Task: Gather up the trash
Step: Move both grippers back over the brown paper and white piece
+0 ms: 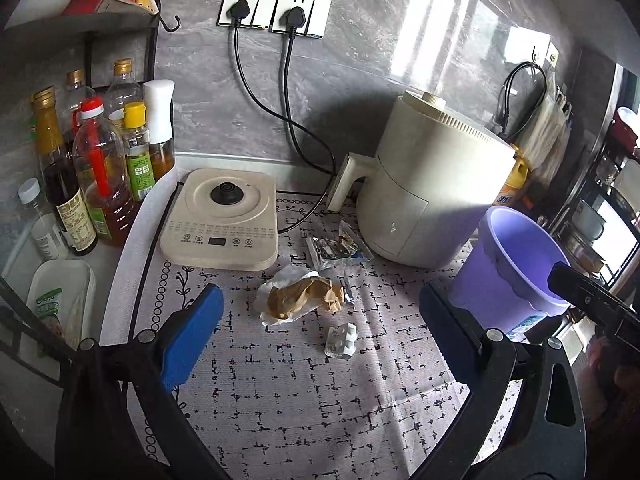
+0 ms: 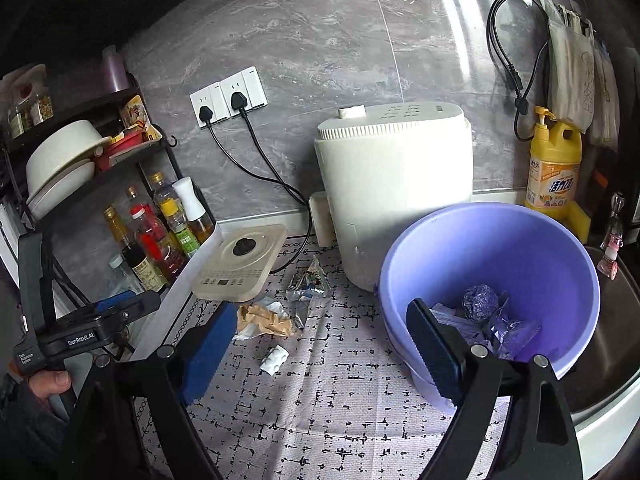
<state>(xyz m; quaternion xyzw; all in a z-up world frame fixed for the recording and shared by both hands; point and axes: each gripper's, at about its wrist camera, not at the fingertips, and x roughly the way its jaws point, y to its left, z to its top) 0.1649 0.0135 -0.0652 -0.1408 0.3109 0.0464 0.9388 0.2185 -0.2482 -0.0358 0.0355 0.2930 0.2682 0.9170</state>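
Now both tongs are hovering above the patterned mat (image 1: 304, 400), and both are spread wide with nothing between their fingers. The left gripper (image 1: 320, 324) is facing three pieces of trash: a small white blister pack (image 1: 341, 342) lying just ahead between its fingers, a crumpled brown paper wad (image 1: 300, 298) just beyond that, and a silver foil wrapper (image 1: 336, 248) farther off, close to the white air fryer (image 1: 432, 192). The purple bucket (image 2: 500, 264) is sitting off to this gripper's right — directly ahead of the right gripper (image 2: 324, 340), whose right finger is overlapping its rim.

To do this pick well, I judge the left gripper should be coming down straight over the blister pack, fingers straddling it and touching the mat before closing, since the piece is low and light and could skid away. The paper wad is bulkier and should be easier to pinch.

Only the right wrist view is showing inside the bucket — a foil ball (image 2: 480, 300) and other scraps already lying at the bottom. The left wrist view shows just the inner wall, but gives the clearer look at the pack's position.
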